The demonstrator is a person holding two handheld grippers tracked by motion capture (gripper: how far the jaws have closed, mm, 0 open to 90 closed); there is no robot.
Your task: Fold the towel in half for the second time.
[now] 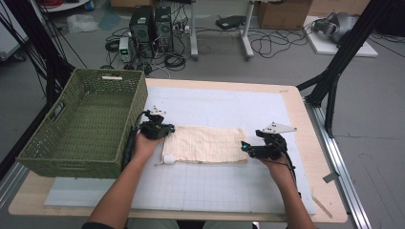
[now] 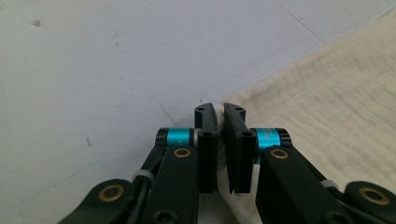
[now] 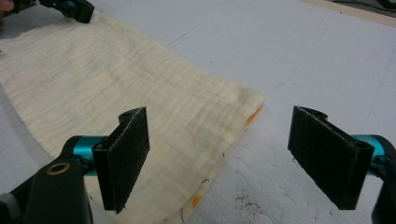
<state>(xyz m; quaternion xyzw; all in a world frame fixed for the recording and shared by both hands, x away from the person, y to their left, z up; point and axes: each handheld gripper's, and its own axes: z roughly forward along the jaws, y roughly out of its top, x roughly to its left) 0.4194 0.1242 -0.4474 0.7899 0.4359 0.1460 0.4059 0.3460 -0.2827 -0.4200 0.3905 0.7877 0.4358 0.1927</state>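
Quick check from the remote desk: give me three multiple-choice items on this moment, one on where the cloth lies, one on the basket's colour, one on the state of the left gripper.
1. Where does the cream cloth lie?
A. In the basket
B. Flat on the white mat, between the two grippers
C. On the floor

2. What colour is the woven basket?
A. Green
B. Red
C. White

3. How does the left gripper stand?
A. Wide open above the cloth
B. Shut on the basket's rim
C. Shut on the cloth's edge

Answers: 1 B, the high view shows it spread on the mat; 2 A, its weave is olive green; 3 C, the left gripper view shows cloth pinched between the jaws.
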